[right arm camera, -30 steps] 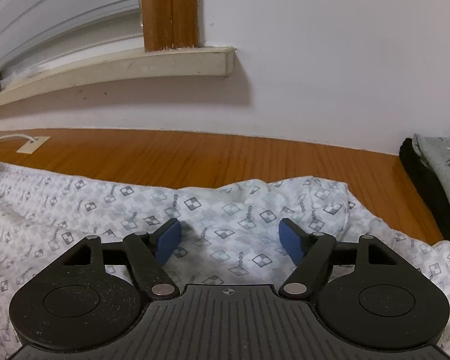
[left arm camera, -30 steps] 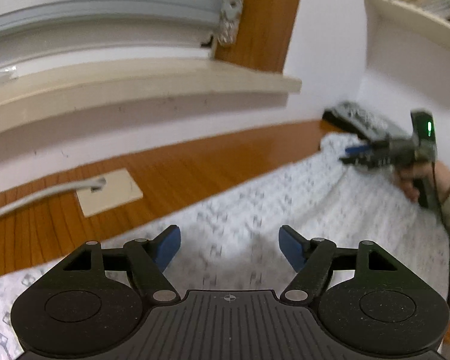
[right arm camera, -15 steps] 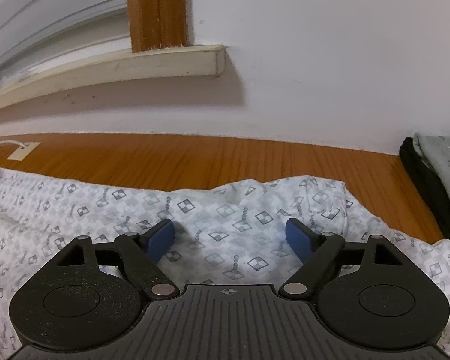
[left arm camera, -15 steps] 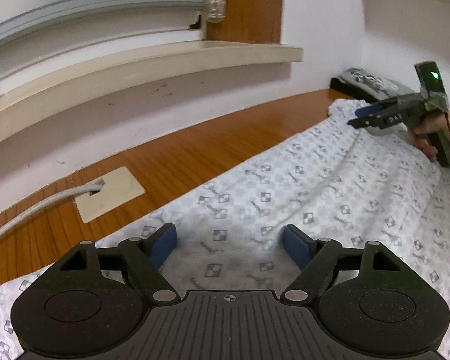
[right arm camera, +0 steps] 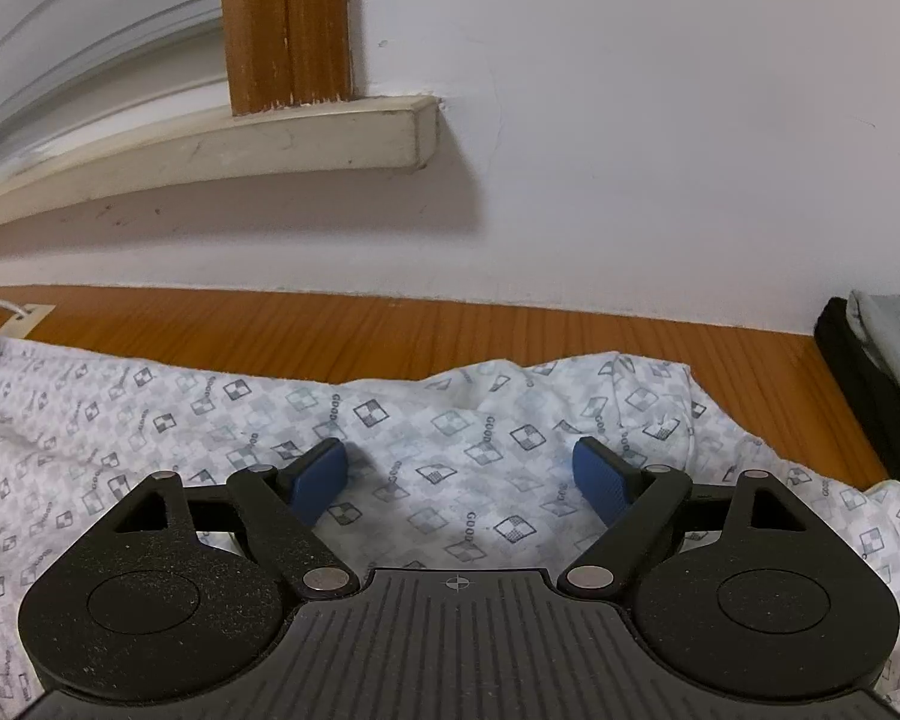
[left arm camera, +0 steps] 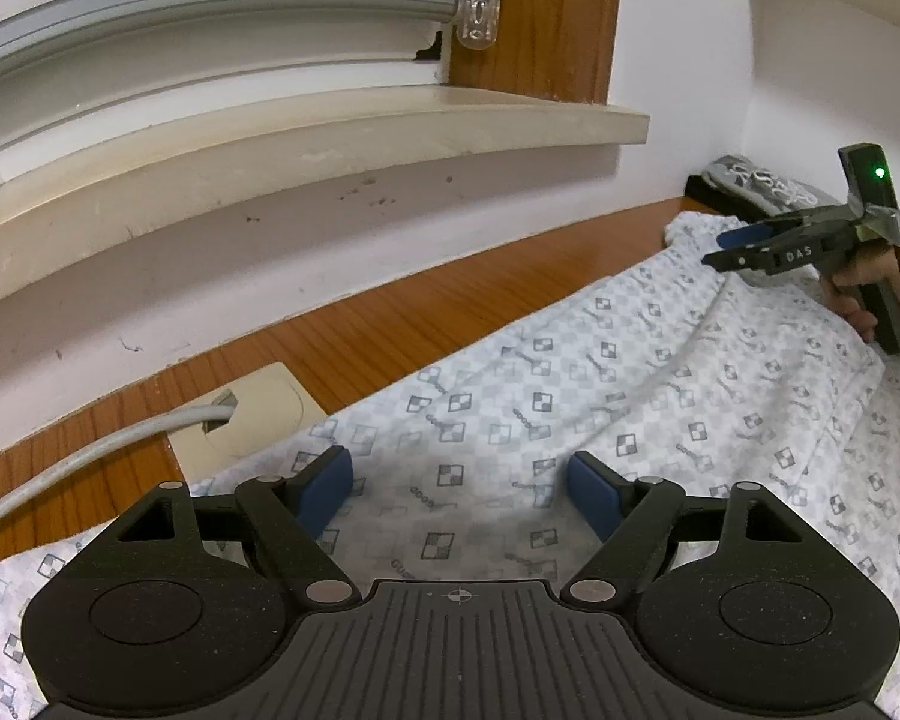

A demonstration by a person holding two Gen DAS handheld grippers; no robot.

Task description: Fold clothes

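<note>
Since the earlier frames both tools have spread their blue pads wider and the left tool has edged along the cloth, bringing the wall socket plate (left arm camera: 252,414) closer. The left tool (left arm camera: 459,495) stands apart, nothing clamped, over the patterned white garment (left arm camera: 570,420) spread on the wooden counter (left arm camera: 390,330). The right tool (right arm camera: 459,480) is likewise apart above the garment's bunched end, near a folded dark-and-grey pile (right arm camera: 888,360) at the counter's right.

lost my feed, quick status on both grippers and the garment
Left gripper open, right gripper open, both empty. Patterned white garment flat on wooden table. Nothing blocking.
</note>
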